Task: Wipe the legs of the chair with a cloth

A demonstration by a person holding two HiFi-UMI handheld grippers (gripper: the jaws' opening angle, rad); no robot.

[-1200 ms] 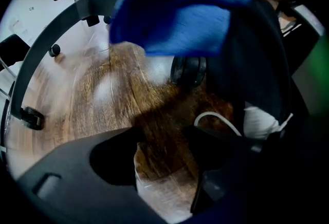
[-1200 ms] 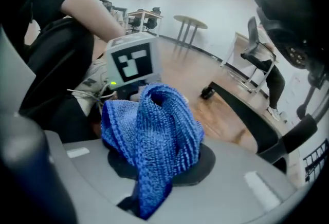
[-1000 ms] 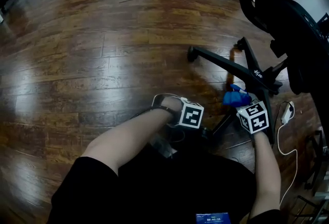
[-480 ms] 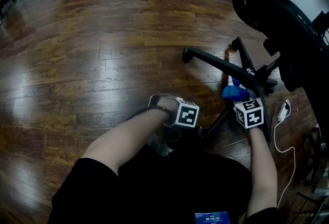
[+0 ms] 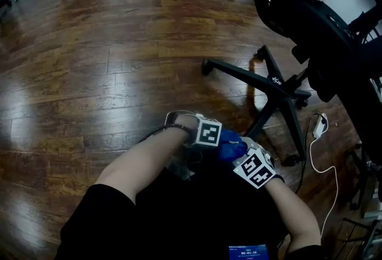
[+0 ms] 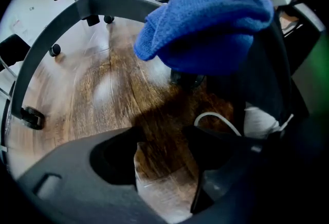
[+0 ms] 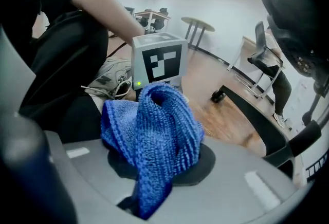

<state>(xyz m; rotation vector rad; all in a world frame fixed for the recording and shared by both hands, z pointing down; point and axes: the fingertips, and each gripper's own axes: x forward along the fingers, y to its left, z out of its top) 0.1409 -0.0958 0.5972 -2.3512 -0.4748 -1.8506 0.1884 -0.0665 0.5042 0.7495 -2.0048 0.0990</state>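
Cloth (image 5: 230, 149), blue and knitted, lies low in the head view. It is bunched between the marker cubes of the left tongs (image 5: 209, 133) and the right tongs (image 5: 255, 170), close to the person's body and apart from the chair legs (image 5: 242, 75). The black chair (image 5: 310, 8) stands at upper right. Its star base (image 5: 282, 93) spreads over the wooden floor (image 5: 89, 62), and one leg reaches left to a caster (image 5: 206, 66). A white cable (image 5: 325, 163) trails across the boards beside the base. From this angle the cubes and forearms (image 5: 149, 160) hide the jaws of both tongs.

Left gripper view: the jaws stand apart, with only floorboards between them. The cloth fills the upper right, above and beyond the jaws and not touching them. One chair leg arcs darkly across the left side. A loop of white cable shows just past the right-hand jaw. The right edge is dark and hard to make out.

Right gripper view: the jaws are clamped on the cloth, which rises from between them in a folded bunch and covers their tips. Only this view shows the grip. Just behind the cloth stands the marker cube of the left tongs, with a small green light at its lower corner. A chair leg with a caster lies on the floor at right, and the chair's upper part is cut off by the top right edge.
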